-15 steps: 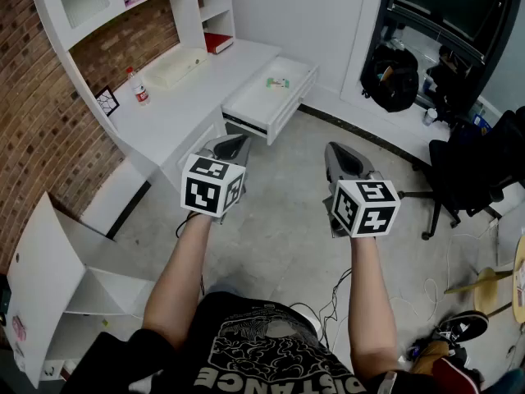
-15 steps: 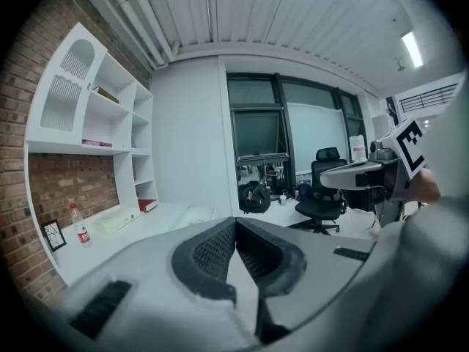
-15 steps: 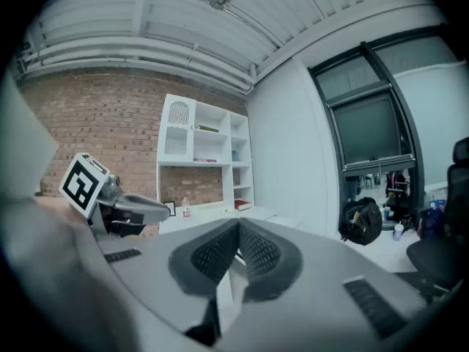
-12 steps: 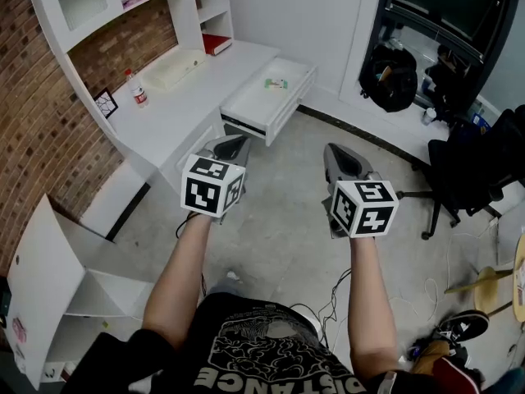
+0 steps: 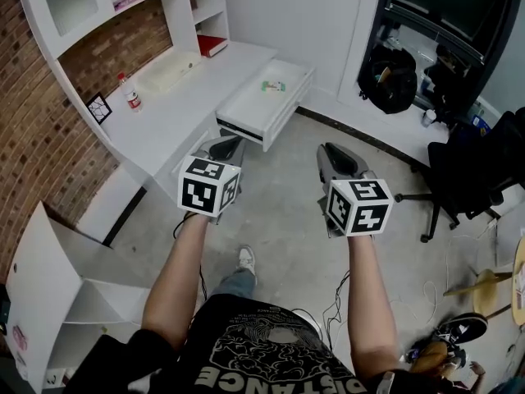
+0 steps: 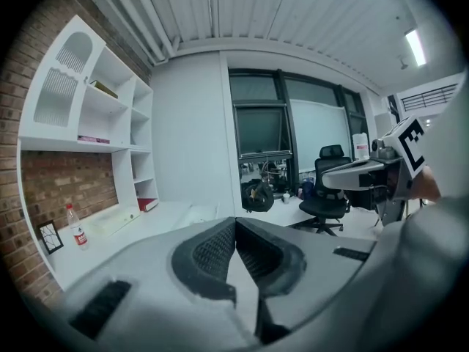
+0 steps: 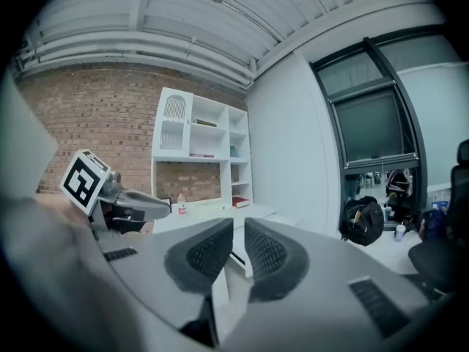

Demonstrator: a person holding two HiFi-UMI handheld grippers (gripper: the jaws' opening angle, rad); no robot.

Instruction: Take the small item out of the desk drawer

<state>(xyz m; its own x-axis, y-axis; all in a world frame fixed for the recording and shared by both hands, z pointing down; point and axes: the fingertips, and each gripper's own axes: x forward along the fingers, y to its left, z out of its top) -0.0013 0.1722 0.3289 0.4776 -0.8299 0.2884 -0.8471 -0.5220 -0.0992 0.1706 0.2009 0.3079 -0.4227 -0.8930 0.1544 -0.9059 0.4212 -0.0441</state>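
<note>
The white desk [image 5: 176, 109] stands at the upper left of the head view, its drawer [image 5: 246, 112] pulled out. A small green item [image 5: 273, 86] lies in the drawer's far end. My left gripper [image 5: 232, 144] hovers just short of the drawer's front, its jaws shut and empty, tips touching in the left gripper view [image 6: 234, 223]. My right gripper [image 5: 329, 151] hangs over the floor to the drawer's right. Only a thin slit shows between its jaws [image 7: 239, 227], with nothing in it. Both are well clear of the item.
A bottle [image 5: 129, 93], a flat tray [image 5: 168, 68] and a red book [image 5: 213, 45] sit on the desk. A black backpack [image 5: 392, 76] and an office chair [image 5: 463, 171] stand at the right. A white shelf unit [image 5: 49, 277] lies on the floor at left. A shoe [image 5: 244, 259] shows below the grippers.
The person has stepped forward: a shoe now shows on the floor between the arms. Both grippers have come slightly nearer the drawer. Jaws look unchanged.
</note>
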